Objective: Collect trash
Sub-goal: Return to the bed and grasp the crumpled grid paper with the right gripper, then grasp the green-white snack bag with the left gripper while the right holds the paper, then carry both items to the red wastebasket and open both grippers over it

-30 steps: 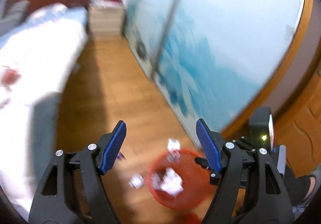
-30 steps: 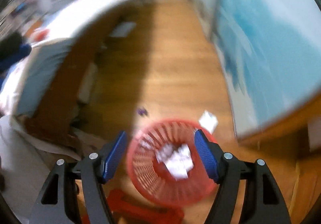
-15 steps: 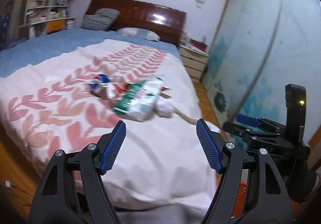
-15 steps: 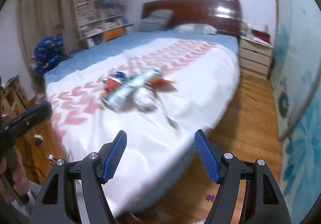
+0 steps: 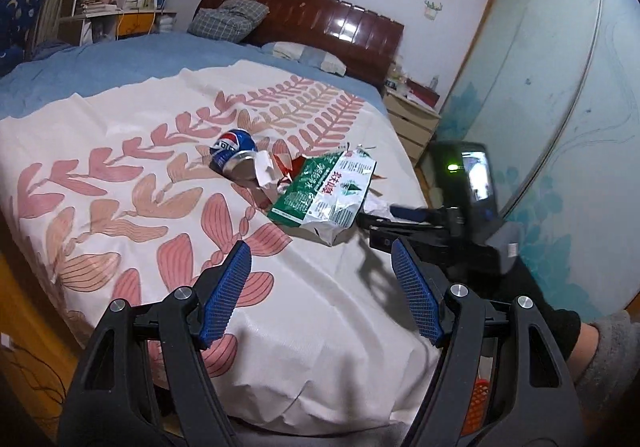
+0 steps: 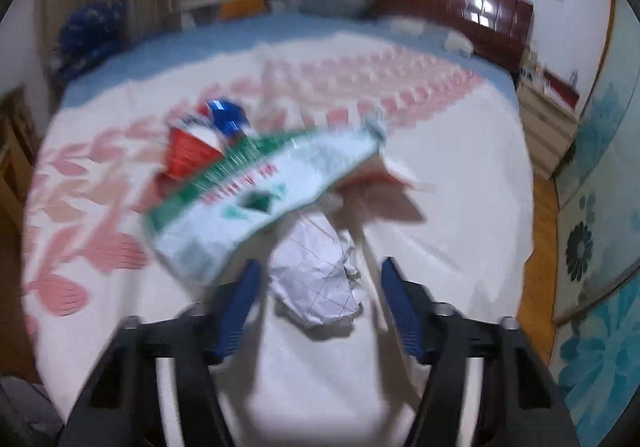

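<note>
Both views swung from floor to bed; right tongs (image 6: 320,307) closing around crumpled paper (image 6: 316,279), left tongs (image 5: 320,291) released.

One can (image 5: 234,155), one green-white bag (image 5: 330,193), one crumpled paper (image 6: 316,281) (checked), two pillows (image 5: 228,21).

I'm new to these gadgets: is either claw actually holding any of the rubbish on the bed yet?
No. The left gripper is open and empty. The right gripper is closing around the crumpled paper, its pads not yet pressing it.
</note>
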`<move>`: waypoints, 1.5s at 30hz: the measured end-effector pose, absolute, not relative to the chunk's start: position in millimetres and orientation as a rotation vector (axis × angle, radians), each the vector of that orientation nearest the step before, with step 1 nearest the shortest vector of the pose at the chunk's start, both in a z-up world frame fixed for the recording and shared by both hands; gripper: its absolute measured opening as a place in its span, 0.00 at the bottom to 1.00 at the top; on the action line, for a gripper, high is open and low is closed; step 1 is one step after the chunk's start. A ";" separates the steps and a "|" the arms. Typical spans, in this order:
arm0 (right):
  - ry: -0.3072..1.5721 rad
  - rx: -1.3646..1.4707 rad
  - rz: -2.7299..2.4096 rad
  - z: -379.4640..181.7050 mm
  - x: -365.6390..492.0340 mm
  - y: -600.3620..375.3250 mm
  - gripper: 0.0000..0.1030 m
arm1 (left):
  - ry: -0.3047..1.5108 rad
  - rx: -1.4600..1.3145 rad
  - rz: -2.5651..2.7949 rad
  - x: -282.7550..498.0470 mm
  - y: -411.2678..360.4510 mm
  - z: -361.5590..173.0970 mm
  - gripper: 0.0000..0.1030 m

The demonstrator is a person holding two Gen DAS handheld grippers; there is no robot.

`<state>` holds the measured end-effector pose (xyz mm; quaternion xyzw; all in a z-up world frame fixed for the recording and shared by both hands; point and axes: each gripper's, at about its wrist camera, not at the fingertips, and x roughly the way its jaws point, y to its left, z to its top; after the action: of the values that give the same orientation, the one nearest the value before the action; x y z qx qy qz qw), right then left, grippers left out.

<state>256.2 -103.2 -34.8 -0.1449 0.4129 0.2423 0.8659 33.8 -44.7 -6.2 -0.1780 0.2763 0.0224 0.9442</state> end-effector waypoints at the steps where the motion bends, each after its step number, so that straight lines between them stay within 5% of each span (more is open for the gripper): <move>1: 0.854 -0.292 0.508 -35.4 253.3 -107.3 0.39 | 0.570 -0.361 0.042 38.1 -45.7 -8.2 0.71; 17: 0.885 0.079 0.584 13.1 119.9 -267.7 0.38 | 0.690 -0.199 0.014 152.6 -74.2 -21.7 0.78; 23: 0.931 0.106 0.571 5.4 113.0 -293.0 0.38 | 0.881 -0.216 0.068 194.8 -58.7 -59.9 0.78; 24: 0.937 0.110 0.570 3.5 113.5 -293.3 0.38 | 0.893 -0.241 0.083 195.5 -54.8 -63.0 0.71; 25: 0.940 0.112 0.568 2.1 114.1 -292.7 0.38 | 0.891 -0.269 0.106 192.0 -49.3 -64.7 0.46; 28: 0.941 0.116 0.574 -0.3 115.3 -289.7 0.39 | 0.882 -0.339 0.114 182.3 -38.7 -64.9 0.16; 29: 0.940 0.117 0.576 1.0 114.2 -287.6 0.39 | 0.877 -0.353 0.106 179.7 -37.4 -64.5 0.12; 34: 0.917 0.112 0.591 10.9 106.6 -286.7 0.39 | 0.757 -0.370 0.106 143.8 -43.4 -44.3 0.04; 45: 0.729 0.138 0.524 87.3 70.3 -367.3 0.39 | 0.513 -0.338 0.030 40.7 -101.3 66.6 0.03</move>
<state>70.3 -367.3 87.3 0.0666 0.3521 0.2532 0.8986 40.7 -101.3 66.6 -0.1665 0.2527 0.0150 0.9530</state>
